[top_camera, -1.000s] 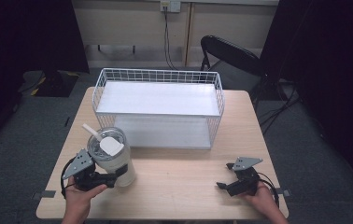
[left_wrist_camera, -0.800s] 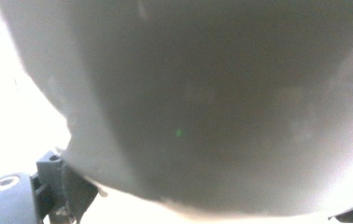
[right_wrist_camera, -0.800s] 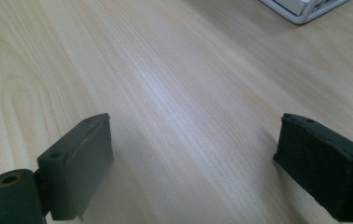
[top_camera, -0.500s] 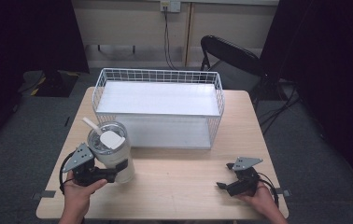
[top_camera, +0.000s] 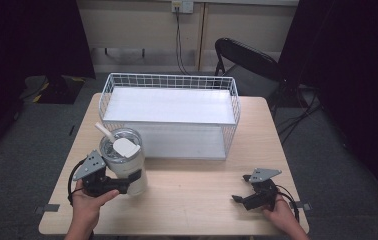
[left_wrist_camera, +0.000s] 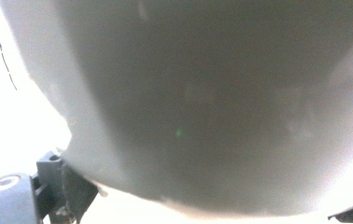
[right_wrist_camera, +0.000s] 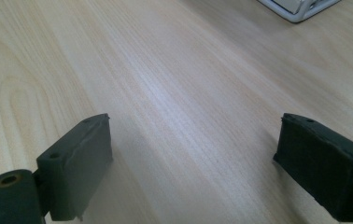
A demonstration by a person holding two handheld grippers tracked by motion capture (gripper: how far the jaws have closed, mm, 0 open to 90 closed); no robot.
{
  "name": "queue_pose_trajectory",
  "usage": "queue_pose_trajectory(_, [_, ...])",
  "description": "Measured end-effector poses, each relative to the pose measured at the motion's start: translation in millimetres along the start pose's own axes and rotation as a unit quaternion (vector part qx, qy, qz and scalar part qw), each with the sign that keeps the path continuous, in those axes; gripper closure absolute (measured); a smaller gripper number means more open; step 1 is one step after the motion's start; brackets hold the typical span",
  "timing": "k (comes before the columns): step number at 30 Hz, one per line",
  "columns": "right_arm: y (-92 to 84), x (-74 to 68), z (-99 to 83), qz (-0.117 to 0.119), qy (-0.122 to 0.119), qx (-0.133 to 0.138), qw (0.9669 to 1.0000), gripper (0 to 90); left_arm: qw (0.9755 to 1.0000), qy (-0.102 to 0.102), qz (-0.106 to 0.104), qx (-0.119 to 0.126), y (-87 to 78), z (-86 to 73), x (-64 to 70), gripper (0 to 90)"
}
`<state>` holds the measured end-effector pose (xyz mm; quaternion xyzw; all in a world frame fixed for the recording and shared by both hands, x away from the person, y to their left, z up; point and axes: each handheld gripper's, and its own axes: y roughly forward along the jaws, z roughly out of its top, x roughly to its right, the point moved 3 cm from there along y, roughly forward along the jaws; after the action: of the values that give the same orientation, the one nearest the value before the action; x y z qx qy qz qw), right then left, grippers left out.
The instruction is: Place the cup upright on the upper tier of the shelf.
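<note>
Dark curtains ring our pale wooden table point(top_camera: 192, 200), where the left gripper point(top_camera: 127, 181) clamps a white insulated tumbler with clear lid and straw point(top_camera: 125, 162) low on its body, just before the white wire basket point(top_camera: 169, 80). Our right gripper point(top_camera: 242, 199) rests idle, jaws apart. Gripped so low, the tall tumbler could tip or slip as we lift it.

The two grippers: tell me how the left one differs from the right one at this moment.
The left gripper is closed around the white tumbler, which stands between its jaws; the right gripper has wide open jaws with just bare table between them. The left gripper is at the table's near left, the right gripper at the near right corner. Both are black, hand-held and carry a grey plate on top.
</note>
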<state>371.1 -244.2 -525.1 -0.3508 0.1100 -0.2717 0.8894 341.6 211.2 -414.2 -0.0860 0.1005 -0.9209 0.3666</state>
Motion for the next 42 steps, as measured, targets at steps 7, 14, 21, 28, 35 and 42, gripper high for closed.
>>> queue_pose_trajectory(7, [0.0, 0.0, 0.0, 0.0, 0.0, 0.0, 1.0, 10.0, 1.0, 0.002, -0.001, -0.003, 1.2, 9.4, 1.1, 9.7])
queue_pose_trajectory(14, [0.0, -0.2, 0.0, -0.001, 0.001, -0.001, 1.0, 10.0, 1.0, 0.001, -0.005, -0.001, 4.4, 25.4, 1.6, 9.7])
queue_pose_trajectory(21, [0.0, -0.2, 0.0, -0.001, 0.001, 0.0, 1.0, 10.0, 0.9999, 0.006, -0.012, -0.002, 7.0, 45.8, 2.1, 9.7])
queue_pose_trajectory(28, [0.0, -0.2, 0.0, -0.002, 0.001, -0.001, 1.0, 10.0, 0.9999, 0.001, -0.014, -0.006, 10.0, 61.0, 1.8, 9.8])
queue_pose_trajectory(35, [0.0, -0.3, 0.0, -0.002, 0.001, -0.001, 1.0, 10.0, 0.9998, 0.001, -0.017, -0.013, 11.6, 78.1, 1.9, 9.8])
queue_pose_trajectory(42, [0.0, -0.3, 0.0, -0.002, 0.001, -0.001, 1.0, 10.0, 0.9998, 0.001, -0.017, -0.015, 12.2, 90.1, 1.2, 9.8])
